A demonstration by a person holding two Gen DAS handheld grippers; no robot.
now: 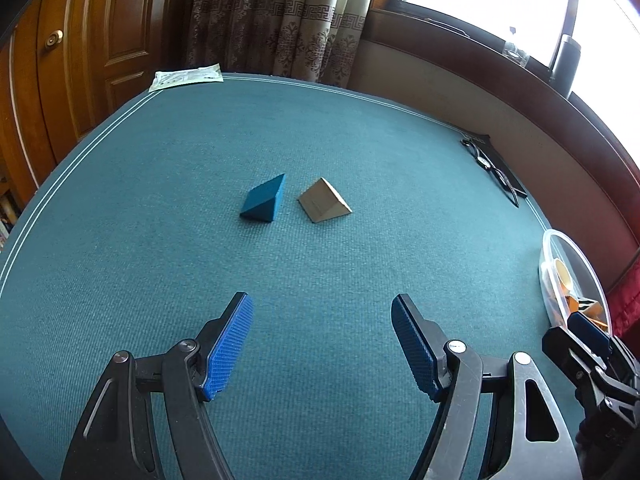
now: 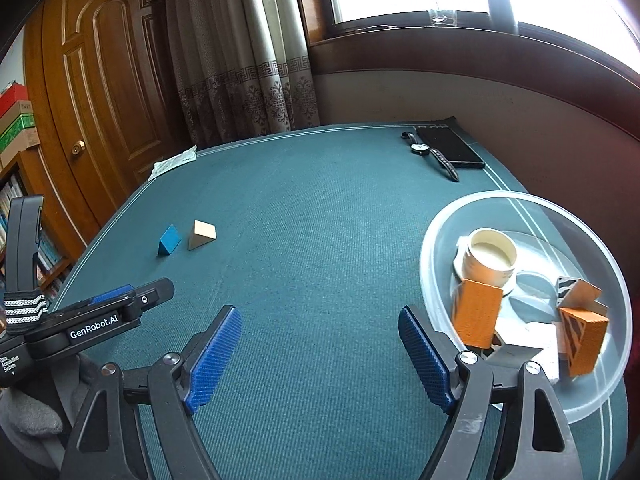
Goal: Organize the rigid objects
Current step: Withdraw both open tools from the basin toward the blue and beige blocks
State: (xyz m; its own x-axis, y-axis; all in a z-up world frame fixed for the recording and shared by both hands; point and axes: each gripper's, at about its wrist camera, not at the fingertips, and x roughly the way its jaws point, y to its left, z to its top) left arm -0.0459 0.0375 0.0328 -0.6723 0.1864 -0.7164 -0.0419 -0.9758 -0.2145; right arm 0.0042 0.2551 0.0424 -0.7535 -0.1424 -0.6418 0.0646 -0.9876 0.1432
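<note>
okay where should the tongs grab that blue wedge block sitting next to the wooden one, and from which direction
Probably across its two flat triangular end faces, coming down from above. The blue wedge lies on a long face with its ridge up, so the slanted sides would likely squeeze it out of the pads. The wooden wedge sits close on one sloped side, leaving little room there. The left tongs are open, empty and face it.

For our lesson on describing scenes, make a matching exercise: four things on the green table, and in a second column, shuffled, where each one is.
Things:
1. blue wedge
2. wristwatch
3. cream cup
4. printed sheet

Places:
A. inside the clear bowl
B. beside the black phone
C. far table corner, near the curtain
D. next to the tan wedge

Pairs: 1-D, 2-B, 3-A, 4-C
</note>
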